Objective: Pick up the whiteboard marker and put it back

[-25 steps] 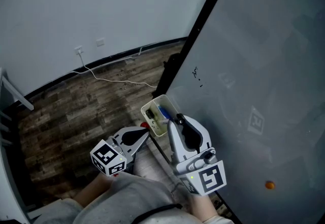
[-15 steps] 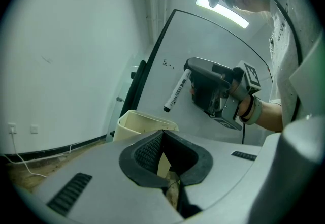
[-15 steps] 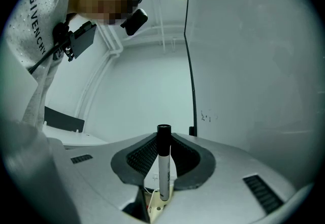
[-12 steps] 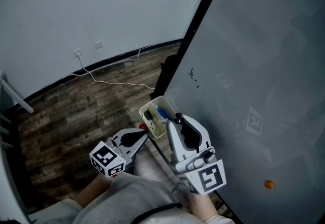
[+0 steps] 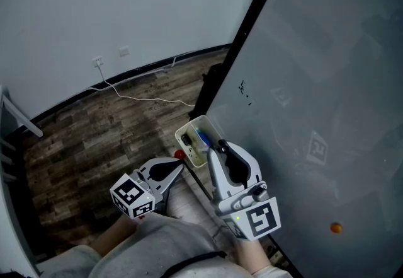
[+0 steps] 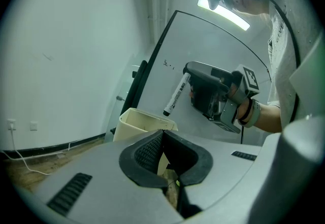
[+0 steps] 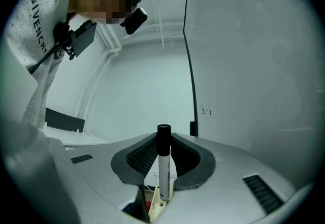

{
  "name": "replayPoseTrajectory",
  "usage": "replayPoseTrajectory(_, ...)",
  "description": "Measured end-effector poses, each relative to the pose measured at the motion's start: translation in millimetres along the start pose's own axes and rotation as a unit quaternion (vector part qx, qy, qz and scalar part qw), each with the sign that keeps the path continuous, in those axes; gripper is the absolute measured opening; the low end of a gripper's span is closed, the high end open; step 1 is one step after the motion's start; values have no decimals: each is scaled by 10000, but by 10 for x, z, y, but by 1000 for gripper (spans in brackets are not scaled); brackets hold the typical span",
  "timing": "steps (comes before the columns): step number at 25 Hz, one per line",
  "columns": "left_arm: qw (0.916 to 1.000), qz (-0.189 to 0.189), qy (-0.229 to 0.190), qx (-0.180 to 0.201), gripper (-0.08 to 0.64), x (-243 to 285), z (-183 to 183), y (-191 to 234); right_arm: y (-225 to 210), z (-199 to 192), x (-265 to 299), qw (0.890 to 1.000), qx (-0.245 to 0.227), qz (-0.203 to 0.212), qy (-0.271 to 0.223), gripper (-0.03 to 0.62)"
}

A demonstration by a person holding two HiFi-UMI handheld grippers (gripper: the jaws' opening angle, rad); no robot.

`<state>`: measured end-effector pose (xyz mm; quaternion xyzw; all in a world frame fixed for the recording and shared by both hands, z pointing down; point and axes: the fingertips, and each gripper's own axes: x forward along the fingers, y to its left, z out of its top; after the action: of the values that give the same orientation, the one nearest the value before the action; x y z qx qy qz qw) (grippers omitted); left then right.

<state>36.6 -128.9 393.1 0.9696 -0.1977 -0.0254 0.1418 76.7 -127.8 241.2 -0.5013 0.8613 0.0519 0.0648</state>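
The whiteboard marker [image 6: 176, 95] sits crosswise in my right gripper [image 7: 163, 147], whose jaws pinch its barrel. Its black end tilts down just above the cream holder [image 5: 187, 128] on the whiteboard [image 5: 315, 69]. My left gripper [image 6: 162, 135] is beside the holder, jaws pressed together and empty.

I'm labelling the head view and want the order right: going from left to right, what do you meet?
White wall socket → left hand-held gripper → right hand-held gripper holding the black-capped whiteboard marker → small orange dot. The cream plastic bin overlaps both grippers, so it is left out.
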Motion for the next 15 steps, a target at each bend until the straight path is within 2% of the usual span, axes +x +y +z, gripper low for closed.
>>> replayPoseTrajectory(7,9999,16,86,-58,15,8,-30,49,-24,-123,31,9998,171,-15,35,87)
replayPoseTrajectory(15,9998,-29,143,-165,15,47,-116,99,-73,-363,29,9992,187,-134,342,87)
